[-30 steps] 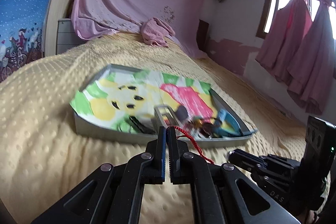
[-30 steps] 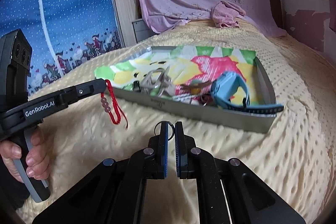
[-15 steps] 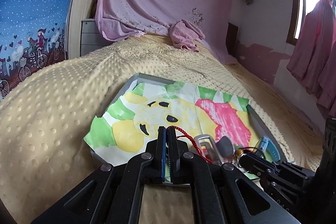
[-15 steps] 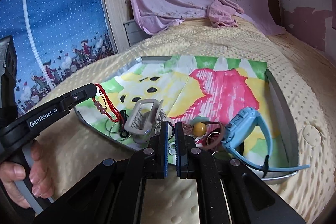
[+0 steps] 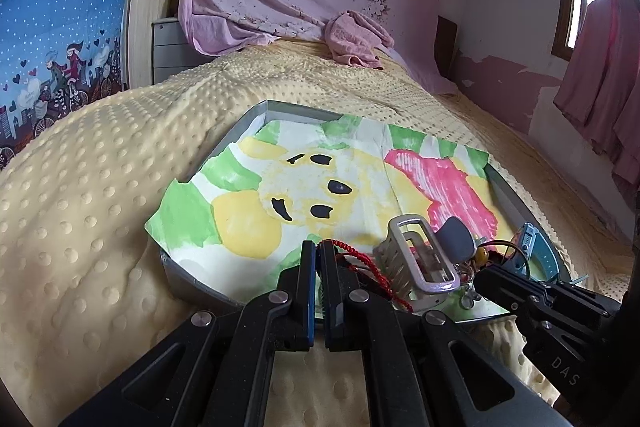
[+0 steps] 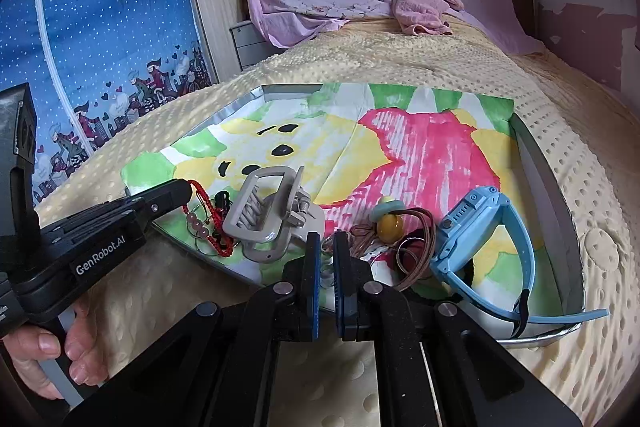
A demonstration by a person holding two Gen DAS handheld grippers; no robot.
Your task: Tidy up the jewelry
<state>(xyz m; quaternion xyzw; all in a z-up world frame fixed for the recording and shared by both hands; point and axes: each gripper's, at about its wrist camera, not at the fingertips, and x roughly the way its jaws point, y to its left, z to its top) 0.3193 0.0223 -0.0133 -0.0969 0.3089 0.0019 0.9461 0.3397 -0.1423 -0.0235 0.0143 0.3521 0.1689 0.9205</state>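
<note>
A grey metal tray (image 6: 544, 171) (image 5: 240, 123) lined with a painted paper sits on the yellow bed. My left gripper (image 5: 318, 251) (image 6: 188, 187) is shut on a red beaded cord bracelet (image 6: 208, 223) (image 5: 372, 269), held over the tray's near left corner. My right gripper (image 6: 327, 245) is shut on a small metal ring (image 6: 327, 269) above the tray's front edge. In the tray lie a grey hair claw (image 6: 272, 215) (image 5: 416, 263), a blue watch (image 6: 484, 239), a brown cord with a yellow bead (image 6: 390, 227) and thin rings.
The bumpy yellow blanket (image 5: 80, 187) surrounds the tray. A pink cloth (image 6: 424, 7) lies at the bed's far end. A blue curtain (image 6: 100, 27) hangs at left, pink drapes (image 5: 592, 87) at right.
Both grippers moved forward from over the blanket to over the tray's front edge, still holding the bracelet and the ring. The bracelet now hangs low over the tray's left corner.
</note>
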